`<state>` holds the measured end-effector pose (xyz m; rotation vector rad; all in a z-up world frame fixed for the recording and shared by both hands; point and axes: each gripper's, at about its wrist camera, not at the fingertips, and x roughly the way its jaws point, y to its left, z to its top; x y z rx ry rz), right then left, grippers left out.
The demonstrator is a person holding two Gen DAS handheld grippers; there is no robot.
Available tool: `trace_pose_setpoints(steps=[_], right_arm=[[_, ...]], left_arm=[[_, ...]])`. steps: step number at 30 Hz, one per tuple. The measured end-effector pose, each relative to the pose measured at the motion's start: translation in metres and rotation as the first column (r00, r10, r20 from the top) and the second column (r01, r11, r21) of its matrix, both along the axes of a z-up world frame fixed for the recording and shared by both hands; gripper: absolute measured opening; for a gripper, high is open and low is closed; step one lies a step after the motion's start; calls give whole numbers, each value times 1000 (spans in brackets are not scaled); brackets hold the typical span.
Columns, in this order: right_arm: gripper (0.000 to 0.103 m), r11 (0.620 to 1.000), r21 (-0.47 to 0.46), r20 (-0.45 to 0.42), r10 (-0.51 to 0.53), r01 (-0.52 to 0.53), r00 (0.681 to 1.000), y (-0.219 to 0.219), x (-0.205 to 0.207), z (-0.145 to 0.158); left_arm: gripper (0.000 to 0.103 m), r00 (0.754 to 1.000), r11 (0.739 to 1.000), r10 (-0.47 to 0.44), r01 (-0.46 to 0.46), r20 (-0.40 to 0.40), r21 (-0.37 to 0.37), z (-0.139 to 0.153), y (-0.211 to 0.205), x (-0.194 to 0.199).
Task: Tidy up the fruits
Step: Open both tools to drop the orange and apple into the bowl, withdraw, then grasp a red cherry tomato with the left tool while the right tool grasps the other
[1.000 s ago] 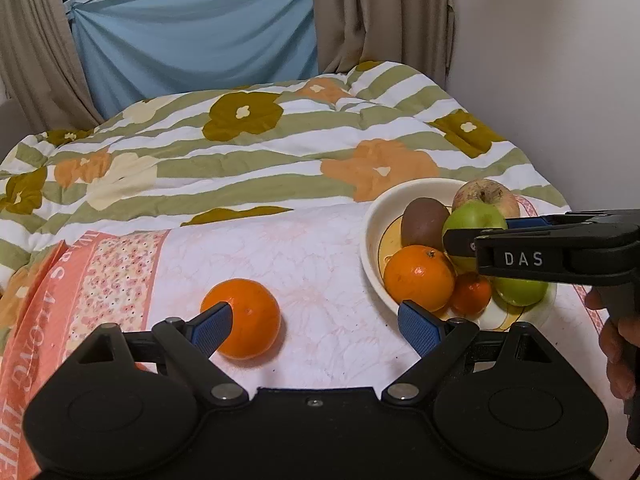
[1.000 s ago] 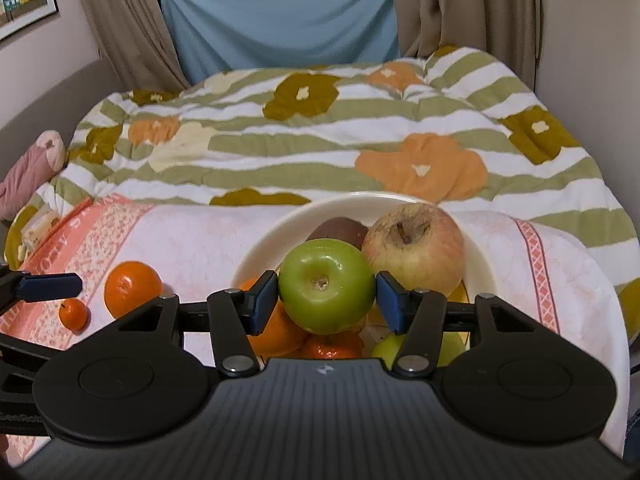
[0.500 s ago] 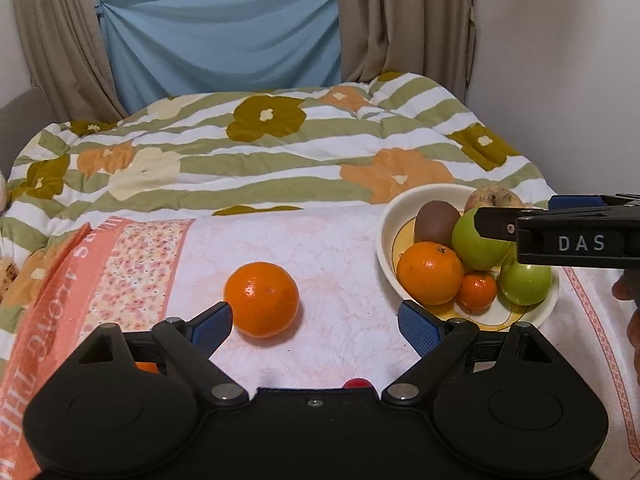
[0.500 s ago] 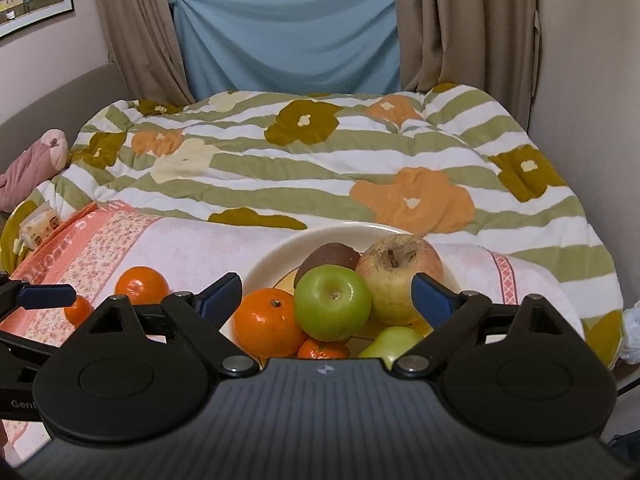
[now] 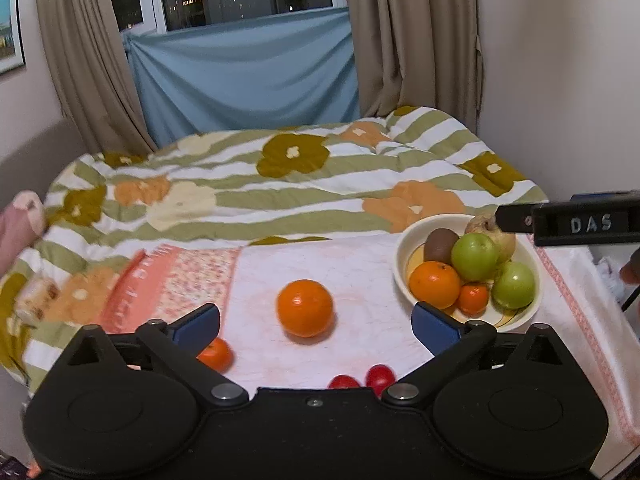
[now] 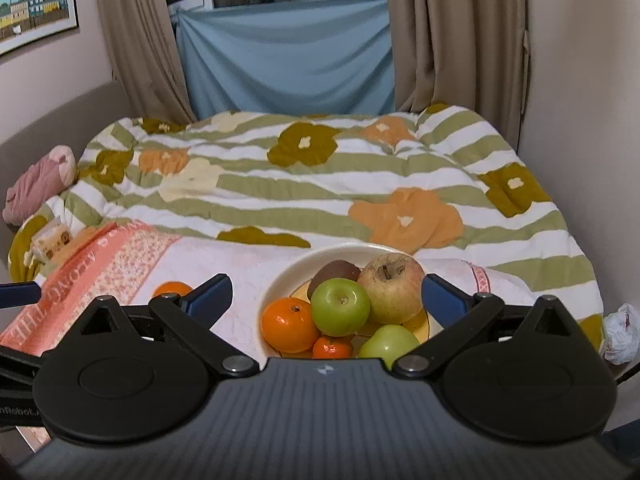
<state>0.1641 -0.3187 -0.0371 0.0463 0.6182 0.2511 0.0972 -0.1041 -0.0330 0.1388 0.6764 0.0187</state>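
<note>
A cream bowl [image 5: 402,254] [image 6: 280,280] sits on the white cloth at the right, holding a green apple [image 6: 340,306], a second green apple [image 5: 513,285], a yellowish apple [image 6: 392,287], a kiwi [image 6: 334,273], an orange [image 6: 289,323] and a small mandarin [image 6: 332,347]. A loose orange [image 5: 305,307] lies on the cloth, with a small mandarin [image 5: 216,354] and two red tomatoes [image 5: 362,378] nearer me. My left gripper [image 5: 316,324] is open and empty above the loose orange. My right gripper [image 6: 326,294] is open and empty, raised behind the bowl.
A floral striped quilt [image 5: 280,184] covers the bed beyond the cloth. A pink-orange patterned towel [image 5: 168,276] lies at the left. A pink plush [image 6: 36,184] sits at the far left. A wall stands close on the right, and a white crumpled bag [image 6: 622,332] lies at the bed's right edge.
My right gripper opened, let go of the green apple into the bowl and pulled back and up. My left gripper also drew back, bringing the mandarin and tomatoes into view.
</note>
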Motion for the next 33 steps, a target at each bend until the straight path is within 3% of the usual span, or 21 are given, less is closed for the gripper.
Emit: trace_pose_setpoints(steps=[7, 10, 15, 24, 29, 33], right_arm=[[103, 997, -44, -22, 68, -69, 997, 6, -15, -4], [103, 994, -36, -61, 103, -105, 993, 8, -25, -6], [103, 995, -63, -85, 67, -72, 994, 17, -46, -14], [103, 986, -57, -93, 149, -154, 984, 46, -68, -46], [103, 979, -52, -68, 191, -195, 979, 59, -68, -64], [103, 977, -76, -75, 193, -198, 978, 67, -63, -78]], left_arm=[[103, 999, 999, -22, 24, -45, 41, -10, 7, -16], [103, 995, 996, -76, 79, -66, 46, -13, 13, -23], [103, 977, 981, -192, 193, -87, -1, -21, 30, -27], [100, 912, 917, -395, 399, -110, 12, -53, 43, -13], [93, 867, 866, -480, 493, -132, 83, -78, 38, 2], [87, 834, 839, -529, 542, -157, 50, -93, 38, 19]])
